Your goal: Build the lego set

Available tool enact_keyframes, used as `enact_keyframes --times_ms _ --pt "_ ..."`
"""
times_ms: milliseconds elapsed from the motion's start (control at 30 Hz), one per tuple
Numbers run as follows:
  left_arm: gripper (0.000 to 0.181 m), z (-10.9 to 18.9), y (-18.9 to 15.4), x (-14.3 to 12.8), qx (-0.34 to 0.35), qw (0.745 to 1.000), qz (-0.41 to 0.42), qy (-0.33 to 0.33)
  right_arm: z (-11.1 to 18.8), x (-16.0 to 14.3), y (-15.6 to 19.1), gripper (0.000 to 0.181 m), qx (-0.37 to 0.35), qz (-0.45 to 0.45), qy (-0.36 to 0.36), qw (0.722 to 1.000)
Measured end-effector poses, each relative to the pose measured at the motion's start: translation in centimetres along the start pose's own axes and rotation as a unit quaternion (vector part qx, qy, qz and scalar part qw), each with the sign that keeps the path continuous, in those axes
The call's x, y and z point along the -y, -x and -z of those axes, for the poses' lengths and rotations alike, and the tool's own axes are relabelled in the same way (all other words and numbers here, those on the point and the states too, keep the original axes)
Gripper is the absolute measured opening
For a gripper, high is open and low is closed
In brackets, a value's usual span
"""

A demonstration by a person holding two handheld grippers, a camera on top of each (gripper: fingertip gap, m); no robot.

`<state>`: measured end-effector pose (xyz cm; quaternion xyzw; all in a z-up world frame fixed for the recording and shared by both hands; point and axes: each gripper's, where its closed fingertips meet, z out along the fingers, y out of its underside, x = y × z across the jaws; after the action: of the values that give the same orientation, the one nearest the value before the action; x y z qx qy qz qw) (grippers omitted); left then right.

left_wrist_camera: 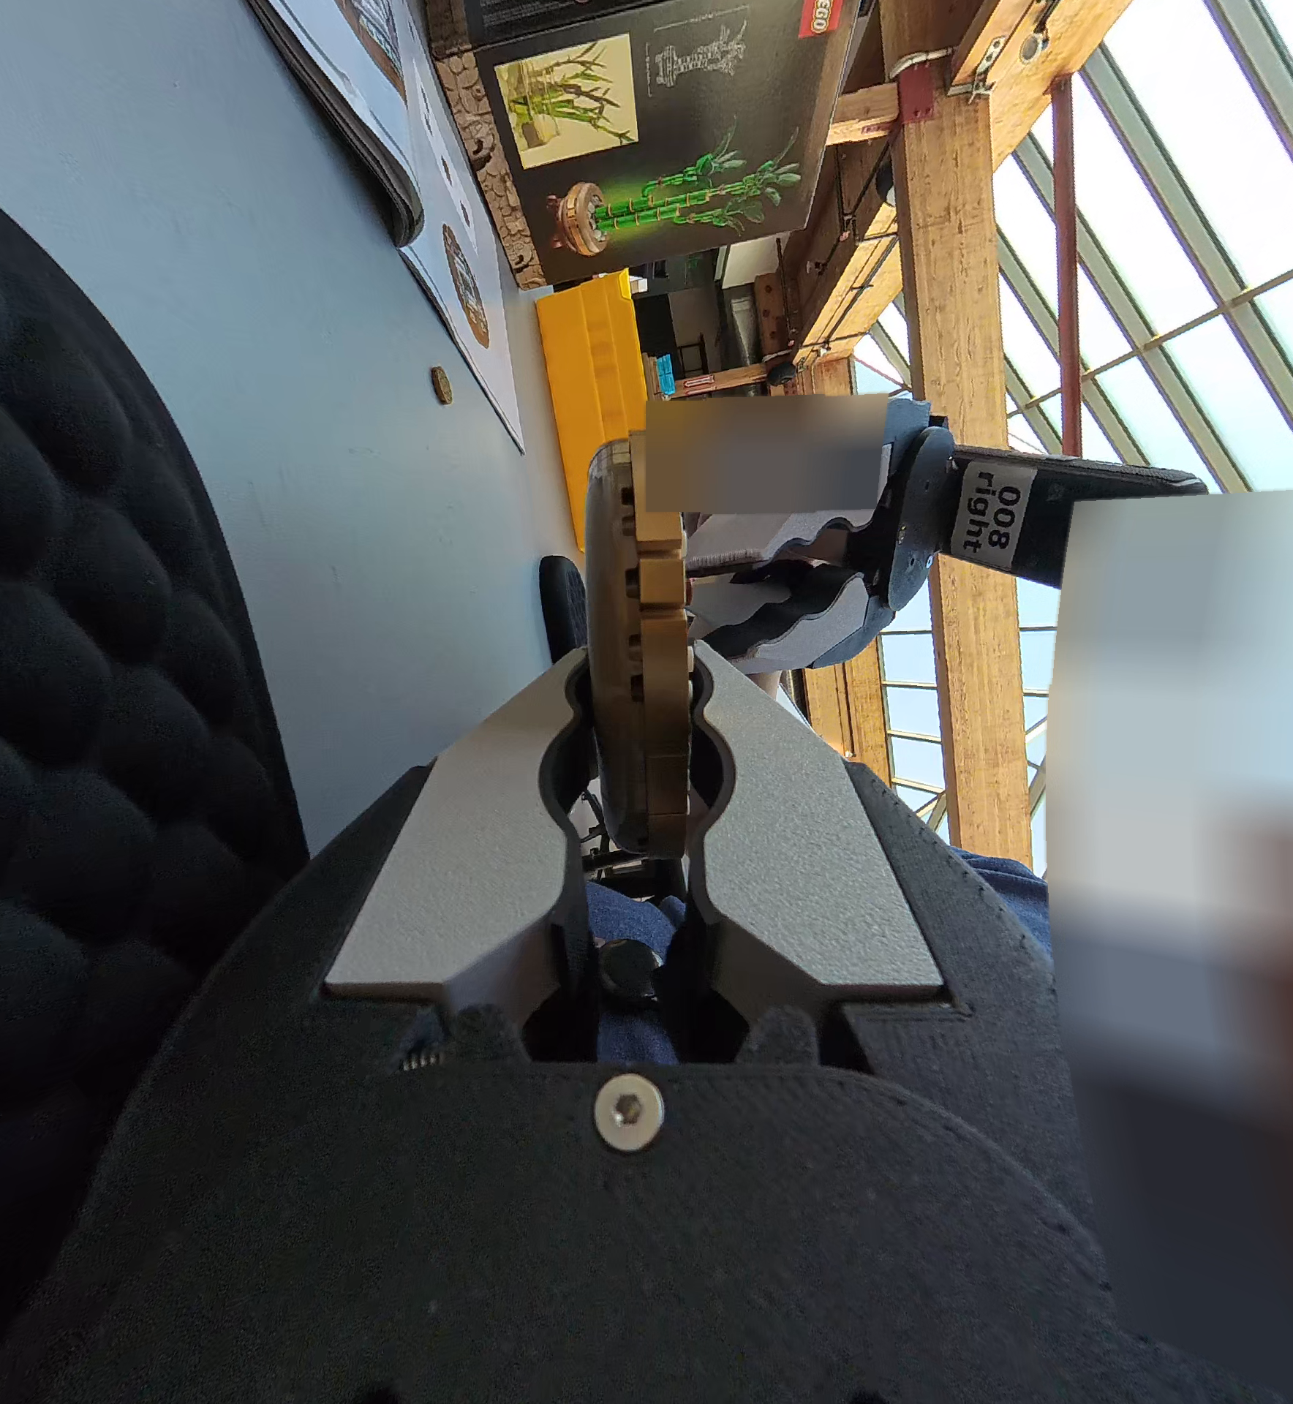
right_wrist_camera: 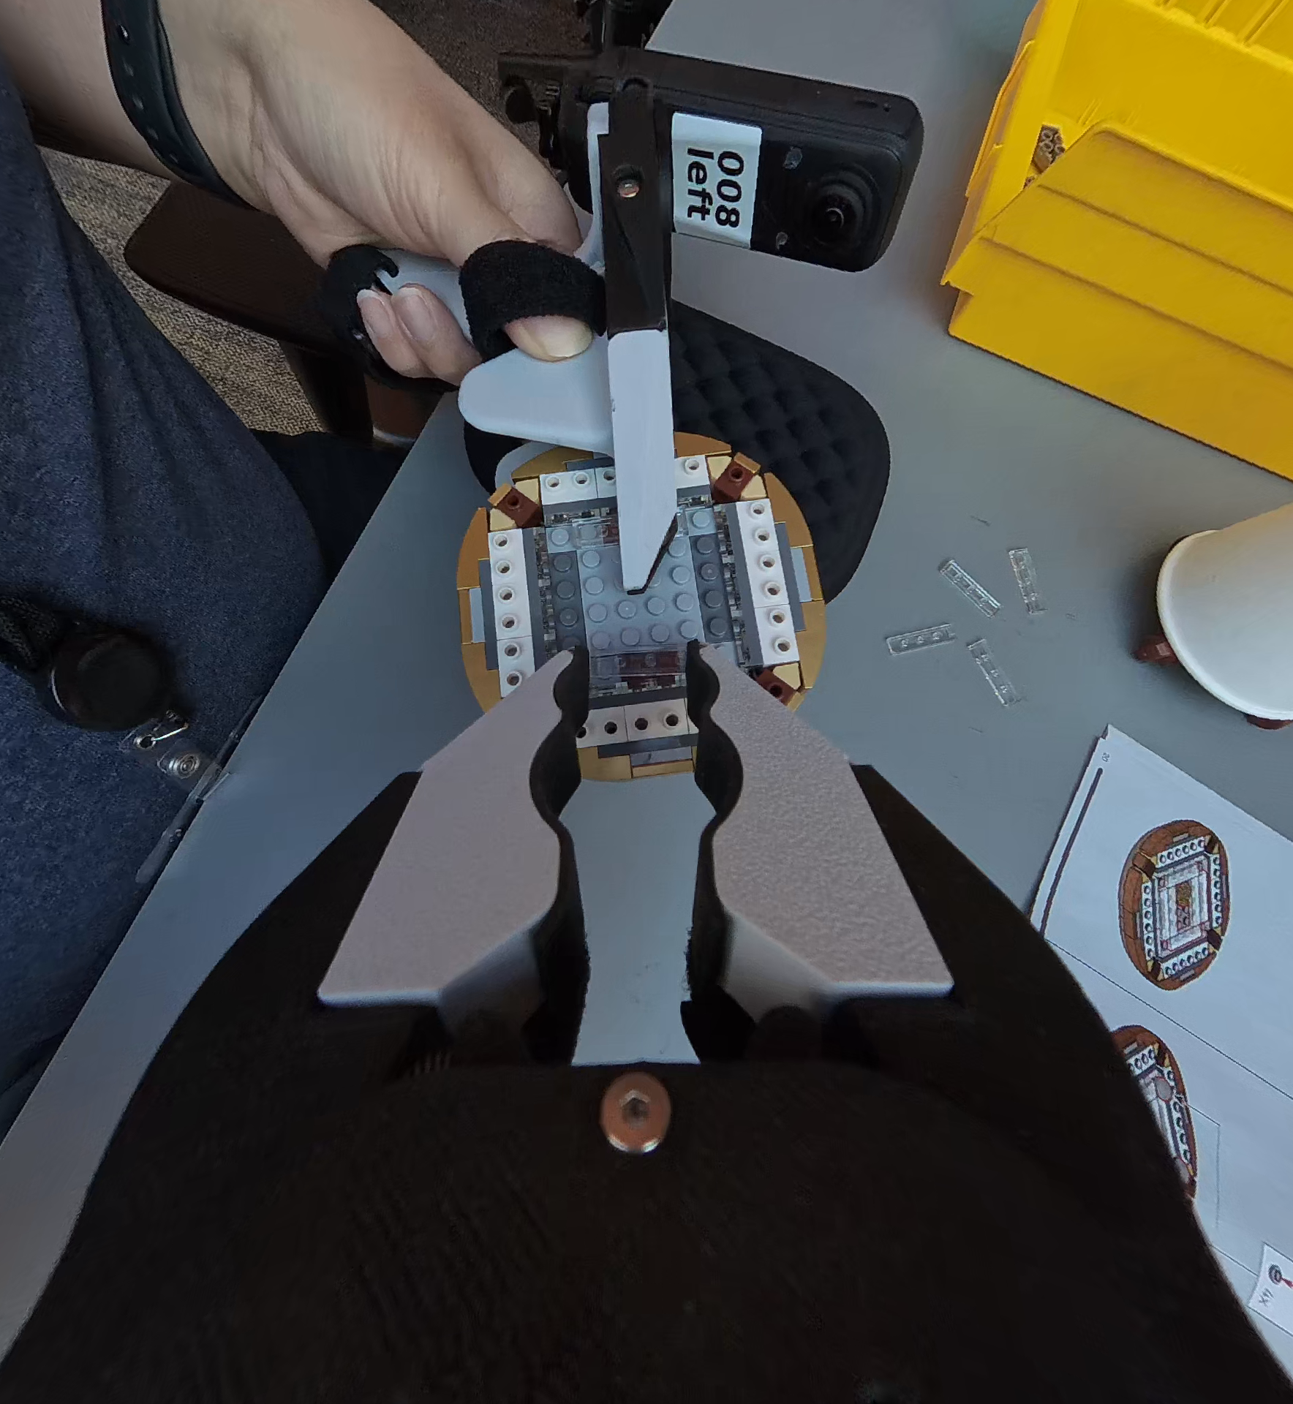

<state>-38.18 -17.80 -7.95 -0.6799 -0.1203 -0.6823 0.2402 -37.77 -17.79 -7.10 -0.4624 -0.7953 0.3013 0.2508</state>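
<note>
Left claw (left_wrist_camera: pixel 632 668): fingers (left_wrist_camera: pixel 476 858) of matt grey, finely grained plastic, black ridged printed body, bright metal screw (left_wrist_camera: pixel 628 1112). Round lego base (right_wrist_camera: pixel 640 600): smooth plastic, tan rim semi-glossy, grey and white studs. Counter (right_wrist_camera: pixel 894 471), upper right: matt grey, smooth. Clear pieces (right_wrist_camera: pixel 970 586): glossy transparent plastic. Bins (right_wrist_camera: pixel 1160 266): shiny yellow plastic. Cup (right_wrist_camera: pixel 1259 608): matt white paper. Booklet (right_wrist_camera: pixel 1236 950): printed paper. Beam (left_wrist_camera: pixel 947 304): rough wood.

Looks like an office or studio loft. Heavy timber beams (left_wrist_camera: pixel 947 425) and big slanted windows (left_wrist_camera: pixel 1190 251) rise behind the grey desk (right_wrist_camera: pixel 894 425), with yellow bins (right_wrist_camera: pixel 1160 251) stacked on it.
</note>
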Motion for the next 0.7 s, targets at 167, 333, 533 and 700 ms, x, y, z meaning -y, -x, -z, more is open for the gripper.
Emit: enact_keyframes --times_ms 167,333,533,700 --pt "0.019 0.1 0.1 0.1 0.001 1.0 0.001 -0.001 -0.1 -0.1 -0.1 0.025 -0.009 0.006 0.001 1.0" --pt "0.02 0.1 0.1 0.0 0.001 1.0 0.001 -0.001 -0.1 -0.1 -0.1 0.025 -0.013 0.009 0.003 1.0" --pt "0.019 0.3 0.1 0.3 -0.006 1.0 0.006 -0.013 0.1 0.2 -0.2 0.025 -0.015 -0.028 -0.032 0.999" --pt "0.02 0.4 0.1 0.5 -0.012 1.0 0.012 -0.019 0.4 1.5 -0.4 0.024 0.018 -0.145 -0.142 0.979"
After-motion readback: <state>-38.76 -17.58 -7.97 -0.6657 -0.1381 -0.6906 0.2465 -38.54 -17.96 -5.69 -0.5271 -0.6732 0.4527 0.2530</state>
